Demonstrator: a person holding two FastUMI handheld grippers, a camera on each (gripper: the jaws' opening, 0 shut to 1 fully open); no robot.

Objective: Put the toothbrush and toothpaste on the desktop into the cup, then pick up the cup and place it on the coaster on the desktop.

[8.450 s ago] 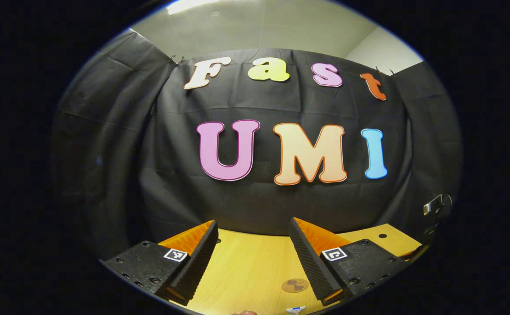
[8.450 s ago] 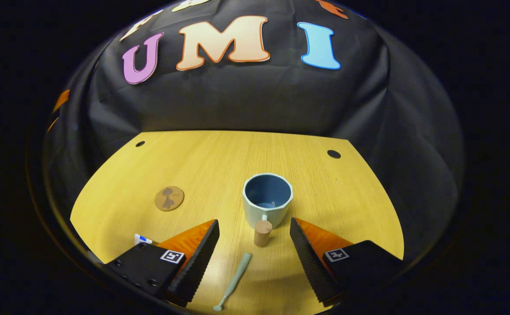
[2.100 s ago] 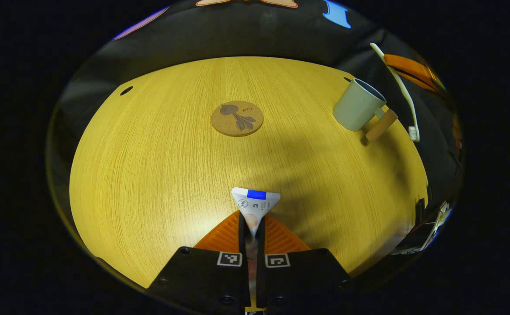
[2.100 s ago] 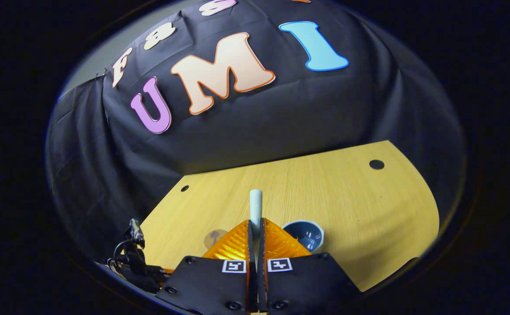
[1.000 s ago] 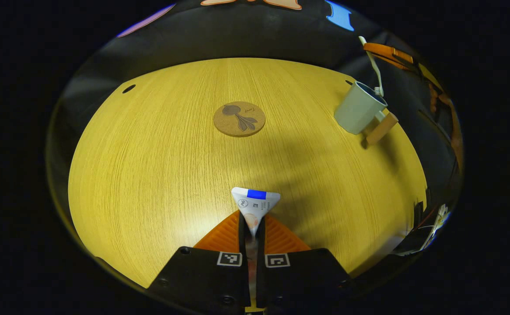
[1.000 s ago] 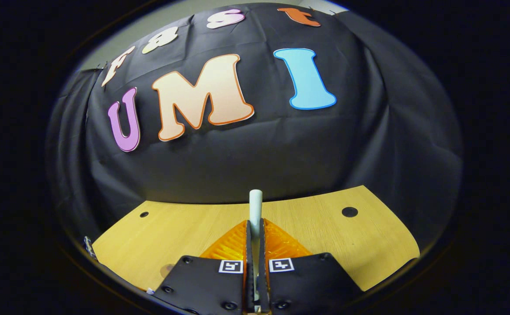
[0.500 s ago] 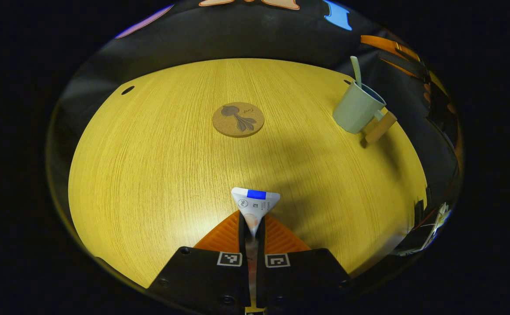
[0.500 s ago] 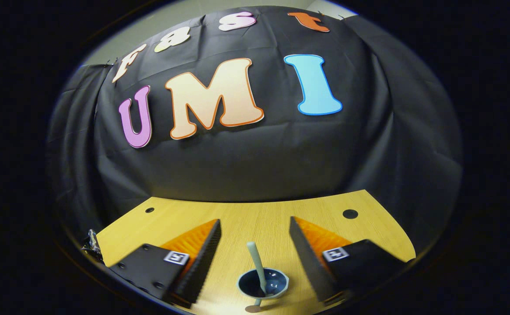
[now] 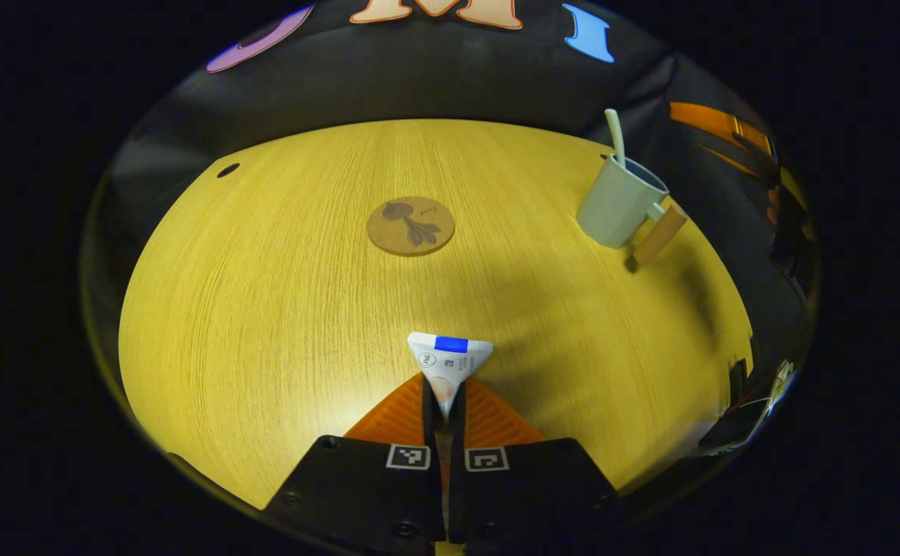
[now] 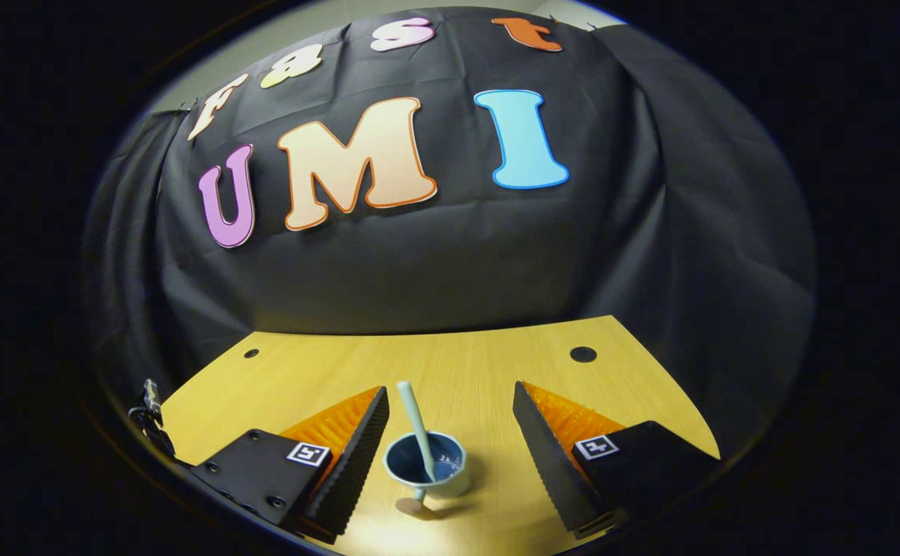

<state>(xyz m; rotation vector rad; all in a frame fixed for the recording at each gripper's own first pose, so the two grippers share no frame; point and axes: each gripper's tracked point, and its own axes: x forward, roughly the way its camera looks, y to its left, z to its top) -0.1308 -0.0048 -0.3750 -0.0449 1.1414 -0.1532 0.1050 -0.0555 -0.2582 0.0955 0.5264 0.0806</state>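
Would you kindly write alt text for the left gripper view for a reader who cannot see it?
The left gripper is shut on a toothpaste tube above a wooden desktop. Farther off, a round coaster lies bare, and to its right a cup stands with a toothbrush leaning in it.

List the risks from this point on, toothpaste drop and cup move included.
1. The toothbrush leans across the cup mouth; the toothpaste, pinched in the left gripper, may knock it or jam against it.
2. The cup looks light with a tall load; it might tip when lifted by its wooden handle.
3. The coaster is small, so an off-centre landing is possible.
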